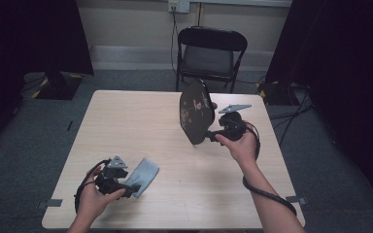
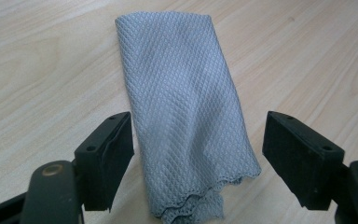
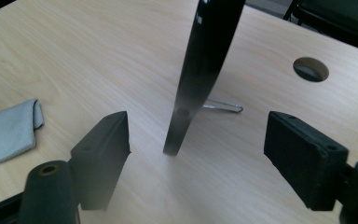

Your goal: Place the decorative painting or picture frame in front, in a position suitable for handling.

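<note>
A folded grey cloth (image 1: 144, 174) (image 2: 186, 112) lies flat near the table's front left. My left gripper (image 1: 132, 186) (image 2: 198, 158) is low over its near end, open, one jaw on each side of the cloth and neither pad touching it. A black round plate (image 1: 194, 112) with a painted face stands upright on a thin wire stand (image 3: 223, 107) right of the table's middle. In the right gripper view the plate (image 3: 205, 60) appears edge-on. My right gripper (image 1: 209, 137) (image 3: 198, 154) is open at its lower edge, with the rim between the jaws and both pads well clear.
The light wooden table (image 1: 136, 121) has a round cable hole (image 3: 311, 69) behind the plate. A black folding chair (image 1: 211, 53) stands past the far edge. Dark curtains hang at both sides, and cables lie on the floor at the right.
</note>
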{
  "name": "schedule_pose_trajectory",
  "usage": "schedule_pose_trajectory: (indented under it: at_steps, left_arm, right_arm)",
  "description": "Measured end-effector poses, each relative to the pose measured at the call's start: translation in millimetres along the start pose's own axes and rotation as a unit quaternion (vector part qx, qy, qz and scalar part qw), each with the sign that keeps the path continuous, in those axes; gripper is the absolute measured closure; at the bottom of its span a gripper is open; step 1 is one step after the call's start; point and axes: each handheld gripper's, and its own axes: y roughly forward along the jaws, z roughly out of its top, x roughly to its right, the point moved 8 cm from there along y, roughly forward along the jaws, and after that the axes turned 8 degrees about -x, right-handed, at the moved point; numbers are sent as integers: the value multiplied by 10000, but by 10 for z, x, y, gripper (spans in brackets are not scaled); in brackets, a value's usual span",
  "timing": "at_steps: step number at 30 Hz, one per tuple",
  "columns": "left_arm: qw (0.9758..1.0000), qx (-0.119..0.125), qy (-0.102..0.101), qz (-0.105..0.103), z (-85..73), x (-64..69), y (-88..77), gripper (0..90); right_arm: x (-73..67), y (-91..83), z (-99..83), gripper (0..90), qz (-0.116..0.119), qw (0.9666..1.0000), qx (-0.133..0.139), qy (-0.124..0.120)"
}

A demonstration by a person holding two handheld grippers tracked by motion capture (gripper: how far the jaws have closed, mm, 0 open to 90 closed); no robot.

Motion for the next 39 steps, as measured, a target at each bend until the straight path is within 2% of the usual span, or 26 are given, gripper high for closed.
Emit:
schedule_pose_trajectory:
  at_steps: [6,11,15,18,21,22,28,35,39]
  left_arm:
    - [10000,42,-3,-1,7,-14,-23,245]
    - [10000,40,14,-40,-5,-15,-3,248]
    - [10000,26,52,-40,-5,-6,3,249]
    - [10000,40,69,-41,-2,-6,-3,250]
    - [10000,12,66,-34,-17,-19,-5,251]
    - [10000,10,57,-31,-20,-25,-8,251]
    - [10000,49,11,-8,-26,-31,-27,252]
    - [10000,17,58,-27,-28,19,-16,252]
    - [10000,33,91,-21,-16,39,-29,252]
  right_arm:
    - [14,41,158,310,-8,9998,59,184]
    - [35,94,251,433,-18,9994,37,346]
    - [49,109,338,515,56,9982,105,583]
    - [70,96,394,623,16,9975,122,699]
    - [70,86,418,790,51,9968,106,792]
    - [73,79,423,800,18,9966,136,811]
    - [70,55,368,809,78,9952,111,969]
    - [4,-46,250,797,147,9962,62,851]
    - [-6,-32,302,601,127,9961,84,872]
